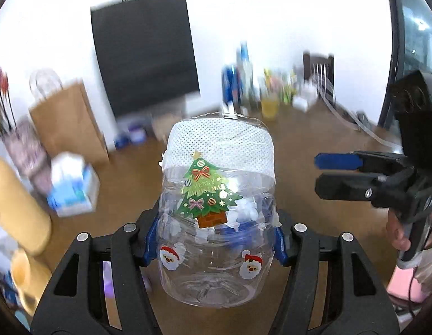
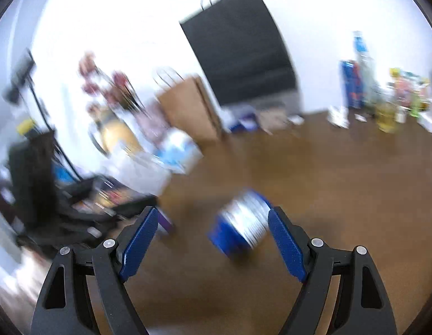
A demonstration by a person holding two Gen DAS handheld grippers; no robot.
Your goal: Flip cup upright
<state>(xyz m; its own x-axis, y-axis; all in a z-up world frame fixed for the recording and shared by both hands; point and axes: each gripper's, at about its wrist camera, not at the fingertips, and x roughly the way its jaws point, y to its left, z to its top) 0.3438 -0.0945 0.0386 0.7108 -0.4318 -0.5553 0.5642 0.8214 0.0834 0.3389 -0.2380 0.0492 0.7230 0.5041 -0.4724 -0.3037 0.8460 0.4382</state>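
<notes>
A clear plastic cup with a Christmas tree sticker, Santa stickers and a white mesh band sits between the blue pads of my left gripper, which is shut on it above the brown table. Its closed base faces the camera and the banded end points away. My right gripper shows at the right of the left wrist view, held by a hand, apart from the cup. In its own view the right gripper is open and empty above the table.
A blue and silver can-like object lies on the brown table between the right fingers. A black paper bag, a brown paper bag, a tissue pack and bottles stand along the far wall. Clutter fills the left side.
</notes>
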